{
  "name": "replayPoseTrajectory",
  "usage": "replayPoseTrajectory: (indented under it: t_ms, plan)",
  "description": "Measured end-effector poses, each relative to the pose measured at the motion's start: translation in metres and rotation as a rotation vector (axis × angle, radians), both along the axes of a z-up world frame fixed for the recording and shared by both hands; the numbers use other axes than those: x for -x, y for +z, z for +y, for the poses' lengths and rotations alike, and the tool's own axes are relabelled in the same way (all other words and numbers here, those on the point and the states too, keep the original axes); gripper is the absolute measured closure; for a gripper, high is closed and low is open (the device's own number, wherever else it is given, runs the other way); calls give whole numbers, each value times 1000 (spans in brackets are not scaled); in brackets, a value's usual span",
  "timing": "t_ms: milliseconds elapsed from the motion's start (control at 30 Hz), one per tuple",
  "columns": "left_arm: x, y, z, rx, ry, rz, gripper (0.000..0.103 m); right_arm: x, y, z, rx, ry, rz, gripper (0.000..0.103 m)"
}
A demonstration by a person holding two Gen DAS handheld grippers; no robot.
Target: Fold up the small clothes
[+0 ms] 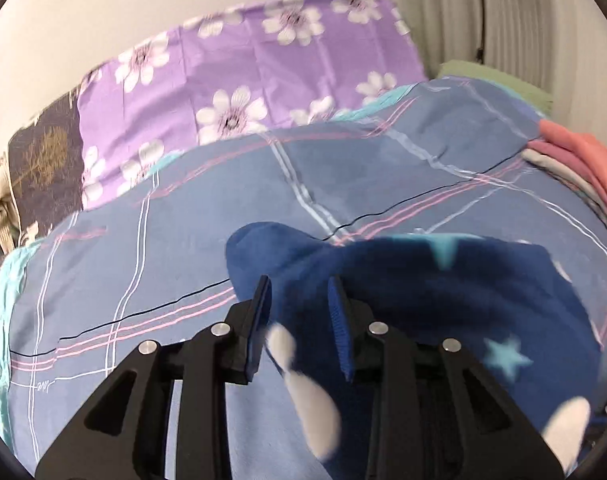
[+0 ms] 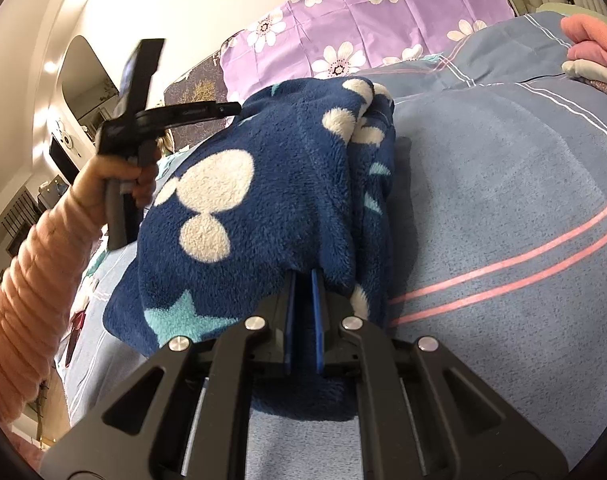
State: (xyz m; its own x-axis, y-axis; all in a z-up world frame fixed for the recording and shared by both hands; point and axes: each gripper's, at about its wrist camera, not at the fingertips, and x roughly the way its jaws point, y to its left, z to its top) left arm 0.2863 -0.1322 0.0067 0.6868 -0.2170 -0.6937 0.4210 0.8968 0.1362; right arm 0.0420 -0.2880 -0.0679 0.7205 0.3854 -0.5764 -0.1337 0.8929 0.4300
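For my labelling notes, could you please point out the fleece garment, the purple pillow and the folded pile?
fleece garment [image 2: 263, 208]: right wrist view, white-spotted top.
purple pillow [image 1: 239, 68]: left wrist view, flowered front.
folded pile [image 1: 583, 164]: left wrist view, pink top layer.

We see a navy fleece garment [image 2: 263, 200] with white blobs and teal stars, doubled over, lying on the bed [image 2: 503, 200].

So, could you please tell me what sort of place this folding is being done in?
Most likely a bedroom: the navy fleece garment lies on a bed's blue checked cover, a purple floral pillow sits at the head, and folded clothes are stacked alongside.
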Motion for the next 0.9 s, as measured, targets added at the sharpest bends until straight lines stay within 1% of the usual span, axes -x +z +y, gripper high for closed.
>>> replayPoseTrajectory:
  t_ms: [33,67,100,133,167,200,233,333,400,433,467,533,567,600,633,667,700,733,767,800,833,867,900]
  plan:
    - [-11,-10,-2,1,-8,29,73,0,0,0,-1,0,0,97]
    - [-18,-19,-5,-29,-3,35,72,-1,0,-1,-3,1,0,97]
    - [-25,-36,-9,-100,21,35,72,-1,0,-1,-7,4,-1,97]
    - [-31,-55,-13,-153,43,46,73,-1,0,-1,-13,10,-6,97]
    - [-36,-62,-10,-87,67,71,79,-2,0,-1,-14,11,-6,97]
    - [-40,-62,-5,-8,103,95,79,-2,0,-1,-10,6,-5,97]
    - [-40,-62,-6,-19,100,92,79,-2,0,-1,-13,7,-5,97]
    - [-31,-54,-8,-93,89,78,79,-2,-1,-1,-14,9,-2,97]
    - [-22,-39,-10,-144,89,28,75,-2,0,0,-6,7,-1,97]
    - [-17,-30,-9,-153,90,2,74,-2,-1,1,-4,6,-1,97]
    - [-8,-23,-7,-140,80,-11,74,-2,-1,1,-3,4,-1,97]
    - [9,-5,-1,-73,49,-28,73,-2,-1,1,-6,3,0,97]
    - [25,7,3,-9,14,-35,70,-2,-1,1,-5,4,0,97]
    - [36,14,5,25,-19,-38,67,-2,-1,2,-1,3,-1,97]
    - [46,18,5,44,-49,-41,65,-2,0,3,2,2,-2,97]
    - [66,21,3,61,-106,-49,60,-2,0,3,6,1,-3,97]
    - [85,22,0,64,-163,-56,52,-2,0,4,10,0,-4,97]
    - [97,19,-2,60,-201,-57,49,-1,0,4,11,0,-4,97]
    - [113,11,-6,37,-253,-52,45,-1,1,5,13,0,-4,97]
    - [122,-2,-11,-13,-273,-53,45,-1,1,5,15,0,-4,97]
    - [128,-12,-13,-46,-260,-84,45,-1,1,5,14,1,-3,97]
    - [130,-23,-15,-60,-244,-102,45,-1,1,5,18,-1,-3,97]
    - [128,-26,-15,-45,-235,-89,46,-1,1,6,27,-4,-2,97]
